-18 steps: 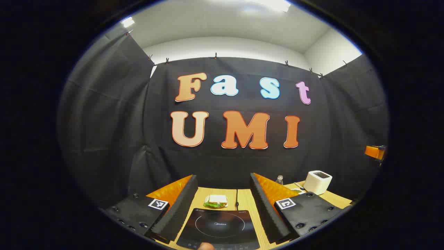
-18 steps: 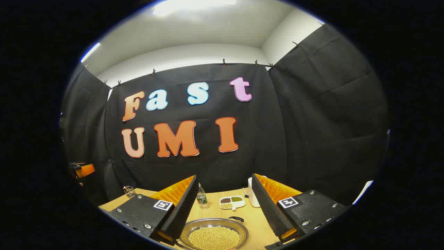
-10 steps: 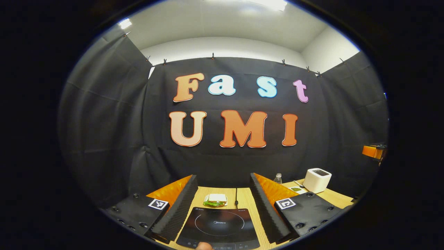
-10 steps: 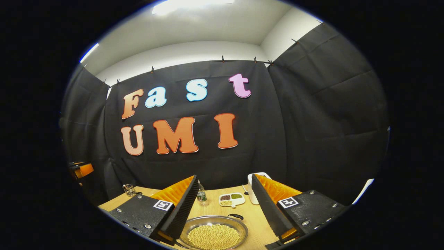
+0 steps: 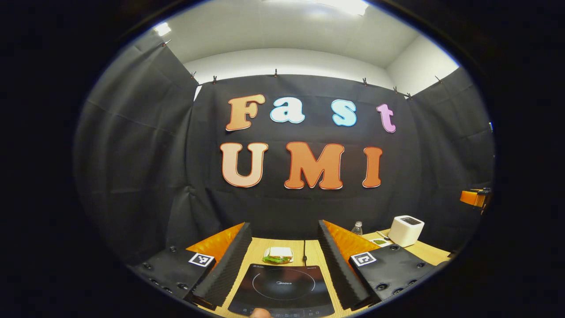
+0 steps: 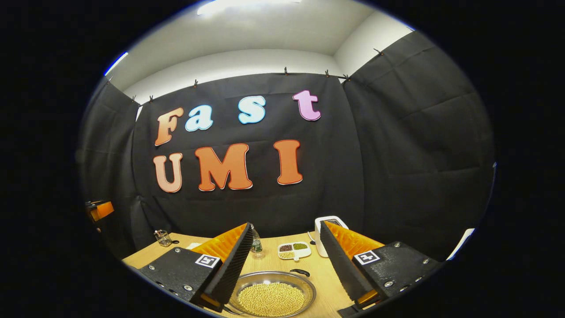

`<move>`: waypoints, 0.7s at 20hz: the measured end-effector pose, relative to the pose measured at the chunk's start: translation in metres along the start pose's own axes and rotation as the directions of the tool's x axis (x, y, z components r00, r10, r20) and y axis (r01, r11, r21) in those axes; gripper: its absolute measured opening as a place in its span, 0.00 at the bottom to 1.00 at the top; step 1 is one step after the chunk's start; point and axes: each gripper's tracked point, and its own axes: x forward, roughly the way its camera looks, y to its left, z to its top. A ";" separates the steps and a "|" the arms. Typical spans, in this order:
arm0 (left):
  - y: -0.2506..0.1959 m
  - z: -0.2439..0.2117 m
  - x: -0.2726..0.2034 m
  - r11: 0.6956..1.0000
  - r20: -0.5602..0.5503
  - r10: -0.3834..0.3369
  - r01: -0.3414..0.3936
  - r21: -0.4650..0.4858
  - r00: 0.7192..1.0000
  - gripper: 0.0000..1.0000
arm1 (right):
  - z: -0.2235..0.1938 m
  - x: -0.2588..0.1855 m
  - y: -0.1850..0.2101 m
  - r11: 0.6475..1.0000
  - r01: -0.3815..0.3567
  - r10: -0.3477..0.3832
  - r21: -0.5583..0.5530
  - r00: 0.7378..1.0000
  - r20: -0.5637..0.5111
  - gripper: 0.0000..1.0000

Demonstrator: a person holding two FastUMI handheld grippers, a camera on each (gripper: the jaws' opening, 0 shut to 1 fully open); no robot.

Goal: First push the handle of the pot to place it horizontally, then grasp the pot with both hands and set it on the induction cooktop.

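Both tools gaped, gripping nothing: left tool point(image 5: 282, 260) above the cooktop point(image 5: 282, 289), right tool point(image 6: 287, 260) above the pot point(image 6: 271, 293) of beans.

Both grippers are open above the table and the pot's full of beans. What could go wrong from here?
1. The pot is heaped with small yellow beans; tilting it during the two-handed lift could spill them.
2. The pot's handle lies close to the sectioned dish and the bottle; pushing it could knock them.
3. The sandwich sits just behind the induction cooktop; overshooting could hit it.
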 end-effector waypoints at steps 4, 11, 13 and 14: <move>0.002 0.001 -0.003 1.000 0.000 0.001 -0.001 -0.006 1.000 0.97 | -0.004 -0.001 0.003 1.000 -0.006 0.006 -0.009 1.000 -0.009 1.00; 0.001 0.002 -0.004 1.000 0.004 -0.010 0.010 -0.009 1.000 0.97 | -0.018 -0.002 0.004 0.999 -0.007 0.005 -0.052 1.000 -0.030 0.76; -0.001 0.000 -0.003 1.000 0.003 -0.014 0.014 -0.013 1.000 0.97 | -0.023 -0.005 0.008 0.998 -0.020 0.017 -0.064 0.999 -0.042 0.67; 0.000 0.000 -0.002 1.000 0.002 -0.011 0.011 -0.013 1.000 0.97 | -0.028 -0.006 0.008 0.997 -0.024 0.021 -0.071 0.999 -0.047 0.67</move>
